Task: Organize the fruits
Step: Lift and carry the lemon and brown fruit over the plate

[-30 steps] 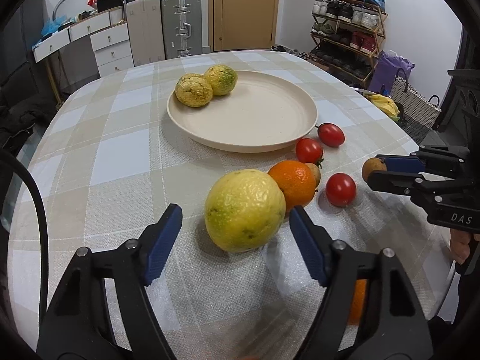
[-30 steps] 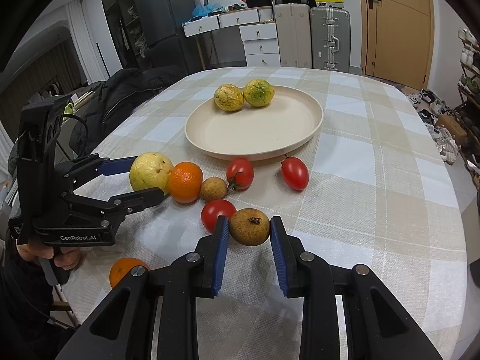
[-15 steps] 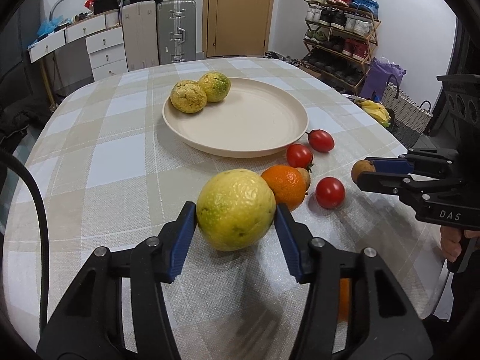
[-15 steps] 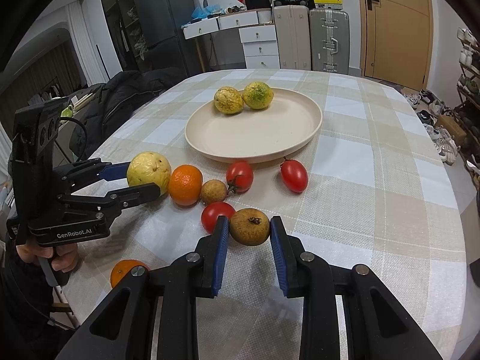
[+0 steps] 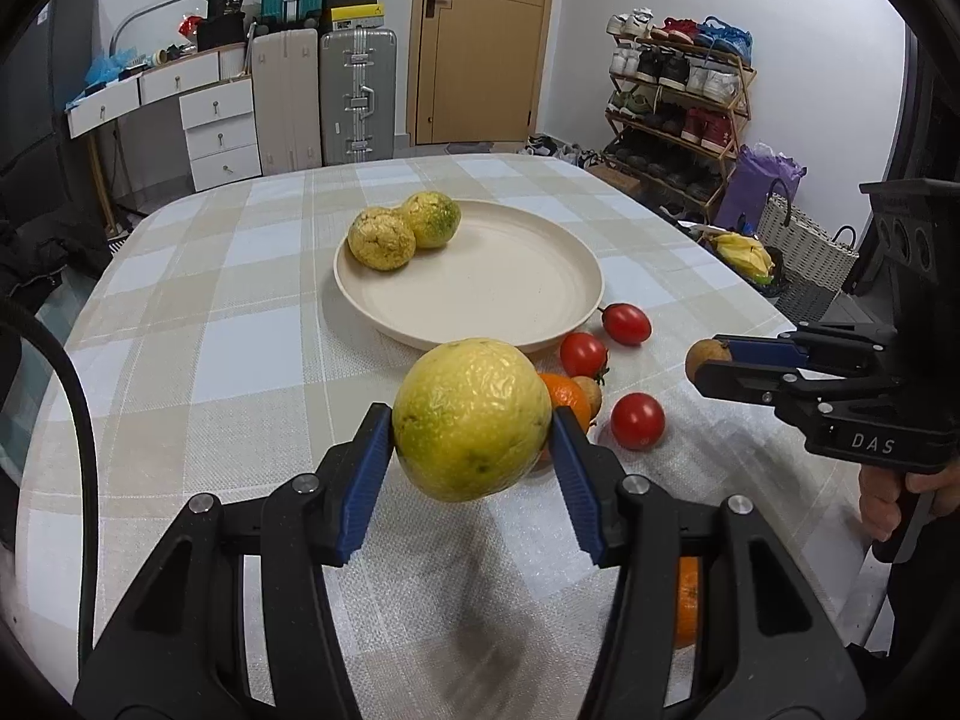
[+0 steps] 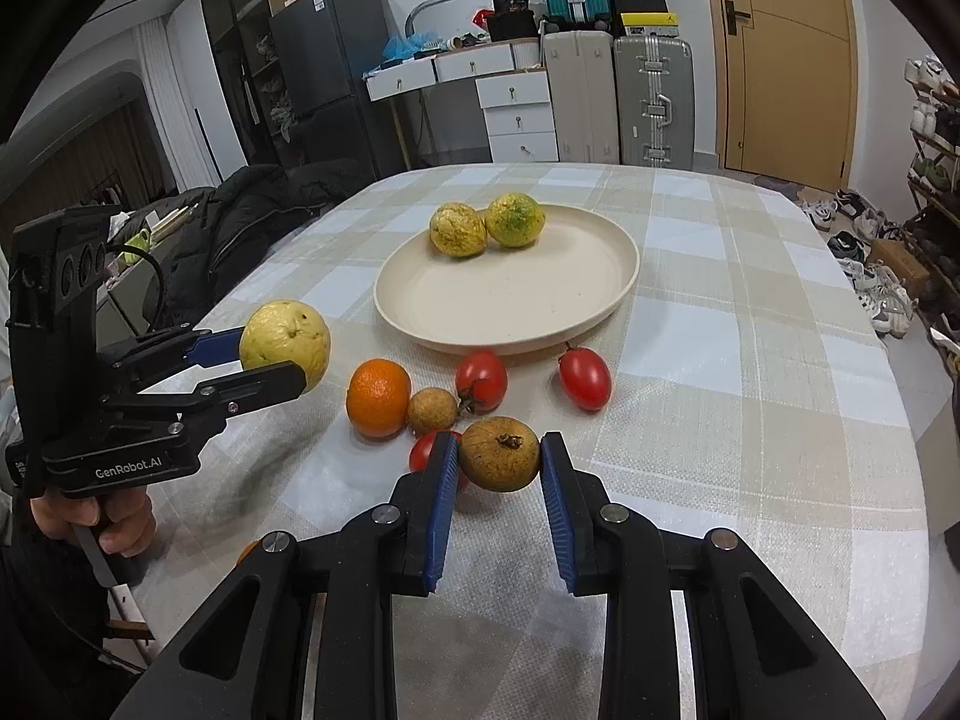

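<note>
Gripping a large yellow-green, rough-skinned round fruit [image 5: 472, 420], the left hand-held gripper [image 5: 472, 441] has its blue pads pressed on both sides of it; the jaws have just been closing onto it. The fruit hangs clear of the checked beige-and-white cloth of the worktop [image 5: 210, 372], with a soft shadow beneath. The right wrist view shows the same fruit [image 6: 285, 339] raised at the left, above the cloth.

Right hand-held gripper [image 6: 499, 468]: jaws narrow, clamped on a small brownish-yellow round fruit with a dark dried stem end [image 6: 500, 454]. A hand [image 6: 99, 519] shows on the left tool's handle.

On the cloth near the round cream plate [image 6: 510, 306]: a round orange citrus fruit [image 6: 378, 398], touching a small tan round fruit [image 6: 432, 411]; a red tomato with a green stalk [image 6: 482, 380] just beside that; an oval red tomato [image 6: 585, 386] apart to the right; another red tomato [image 6: 427, 457], partly hidden behind the right tool's left pad.

On the plate's far side: two bumpy yellow-green round fruits [image 6: 458, 230] [image 6: 515, 220], touching each other.

A second orange fruit [image 5: 686, 600] lies at the near edge of the worktop, mostly hidden by the left tool's frame.
</note>
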Demonstrator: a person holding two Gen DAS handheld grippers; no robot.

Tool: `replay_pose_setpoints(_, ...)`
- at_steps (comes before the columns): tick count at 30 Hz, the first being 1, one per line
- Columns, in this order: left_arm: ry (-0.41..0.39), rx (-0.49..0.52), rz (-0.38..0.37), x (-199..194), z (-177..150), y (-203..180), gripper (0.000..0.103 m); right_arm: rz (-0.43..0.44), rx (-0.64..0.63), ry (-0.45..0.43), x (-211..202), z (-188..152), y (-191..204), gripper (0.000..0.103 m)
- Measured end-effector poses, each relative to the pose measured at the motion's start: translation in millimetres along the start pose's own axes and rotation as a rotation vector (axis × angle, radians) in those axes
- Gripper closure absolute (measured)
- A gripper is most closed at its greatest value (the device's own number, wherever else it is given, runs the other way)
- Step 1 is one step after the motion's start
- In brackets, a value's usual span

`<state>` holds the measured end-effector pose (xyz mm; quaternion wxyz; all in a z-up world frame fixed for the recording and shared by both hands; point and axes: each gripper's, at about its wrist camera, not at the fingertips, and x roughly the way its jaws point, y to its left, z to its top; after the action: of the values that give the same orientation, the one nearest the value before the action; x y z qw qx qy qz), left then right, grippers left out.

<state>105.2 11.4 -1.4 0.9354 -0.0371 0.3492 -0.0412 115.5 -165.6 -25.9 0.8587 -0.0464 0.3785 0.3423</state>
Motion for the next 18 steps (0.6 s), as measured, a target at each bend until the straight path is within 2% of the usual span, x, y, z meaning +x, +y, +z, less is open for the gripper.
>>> replay_pose_setpoints(18, -0.066, -0.011, 0.006, -20, 7, -4, 0.052, 0.007, 0.026, -0.098, -10, 8, 3, 0.074)
